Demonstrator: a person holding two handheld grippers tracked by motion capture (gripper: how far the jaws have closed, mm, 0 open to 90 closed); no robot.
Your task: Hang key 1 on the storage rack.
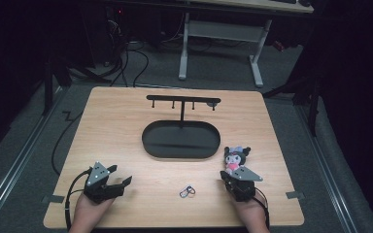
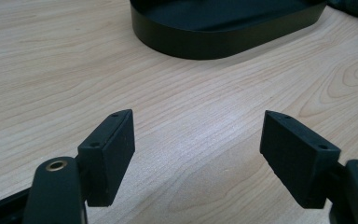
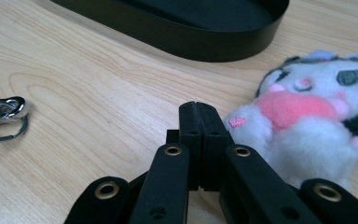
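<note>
On the wooden table [image 1: 126,126] two grippers are held low near the person's edge. The left gripper [image 1: 121,183] is seen at about seven o'clock on the tabletop, with its jaws spread wide and only bare wood between them; in the left gripper view the left gripper [image 2: 198,154] is pointed toward the black oval tray [image 2: 223,28], well apart from it. The right gripper [image 1: 229,178] is placed at about five o'clock, its jaws pressed together with nothing gripped, as is shown in the right gripper view, where the right gripper [image 3: 199,122] is closed flat.

The plush toy [image 1: 235,159] is found just beyond the right gripper, at roughly four o'clock from the tray [image 1: 180,141] and near its rim. In the right gripper view the plush toy [image 3: 317,126] is seen just beside the closed jaws, at their two o'clock; whether it is touched cannot be told.

A key ring [image 1: 188,192] is laid between the two grippers, at six o'clock from the tray. Behind the tray a black hook stand [image 1: 182,102] is set upright.
</note>
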